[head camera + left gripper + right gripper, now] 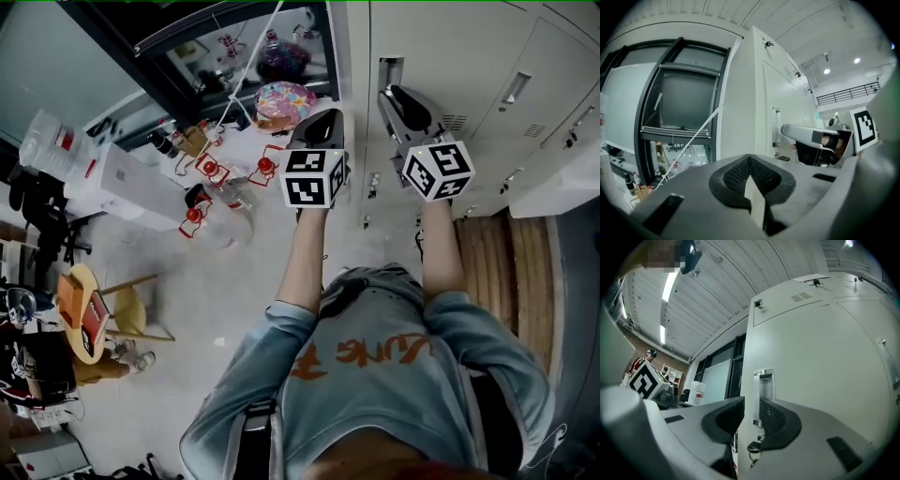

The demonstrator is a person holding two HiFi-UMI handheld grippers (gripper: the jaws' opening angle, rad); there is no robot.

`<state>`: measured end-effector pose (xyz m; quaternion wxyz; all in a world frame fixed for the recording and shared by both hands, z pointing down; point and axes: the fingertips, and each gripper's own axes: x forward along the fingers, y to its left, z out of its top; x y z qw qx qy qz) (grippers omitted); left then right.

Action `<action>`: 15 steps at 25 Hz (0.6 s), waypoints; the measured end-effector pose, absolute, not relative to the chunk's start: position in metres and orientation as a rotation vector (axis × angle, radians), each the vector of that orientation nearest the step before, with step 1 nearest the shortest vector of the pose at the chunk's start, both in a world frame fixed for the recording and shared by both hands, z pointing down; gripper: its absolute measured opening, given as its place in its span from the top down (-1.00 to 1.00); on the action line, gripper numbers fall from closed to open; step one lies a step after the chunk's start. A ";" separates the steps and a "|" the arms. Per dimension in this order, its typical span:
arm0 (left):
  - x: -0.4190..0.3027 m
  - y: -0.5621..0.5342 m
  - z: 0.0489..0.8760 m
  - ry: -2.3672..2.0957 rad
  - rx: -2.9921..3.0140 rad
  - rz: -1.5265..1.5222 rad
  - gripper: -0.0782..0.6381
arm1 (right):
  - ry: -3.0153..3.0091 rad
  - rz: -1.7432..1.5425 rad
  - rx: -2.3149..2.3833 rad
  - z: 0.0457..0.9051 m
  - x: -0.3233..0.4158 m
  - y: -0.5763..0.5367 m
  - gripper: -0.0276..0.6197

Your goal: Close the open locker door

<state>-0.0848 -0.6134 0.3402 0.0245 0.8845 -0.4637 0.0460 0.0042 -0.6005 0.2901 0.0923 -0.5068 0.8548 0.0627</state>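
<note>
The pale grey locker door [820, 362] fills the right gripper view. Its recessed metal handle [762, 390] is upright and a key [754, 446] hangs from the lock below it. The door looks nearly flush with the locker front [441, 56]. My right gripper [751, 401] is open just in front of the door's left edge. The handle shows through the gap between its jaws and nothing is pinched. In the head view it [392, 96] points at the handle [389, 70]. My left gripper [326, 120] hangs beside the locker's side [740, 103], shut and empty.
More locker doors [525, 84] run to the right. On the left are a dark window [684, 98], a white cord [248, 70], a cluttered surface with a colourful bowl [284, 98] and white containers [103, 173], and a yellow chair [127, 314]. Wooden planks [497, 262] lie below the lockers.
</note>
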 end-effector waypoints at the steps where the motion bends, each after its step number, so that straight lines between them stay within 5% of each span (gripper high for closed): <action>1: -0.081 -0.608 0.339 -1.431 2.740 0.131 0.73 | 2.535 0.187 -1.516 0.291 0.008 -0.595 0.60; 15: -0.037 -0.474 0.357 -1.472 2.692 -0.041 0.73 | 2.493 0.074 -1.705 0.334 0.079 -0.461 0.78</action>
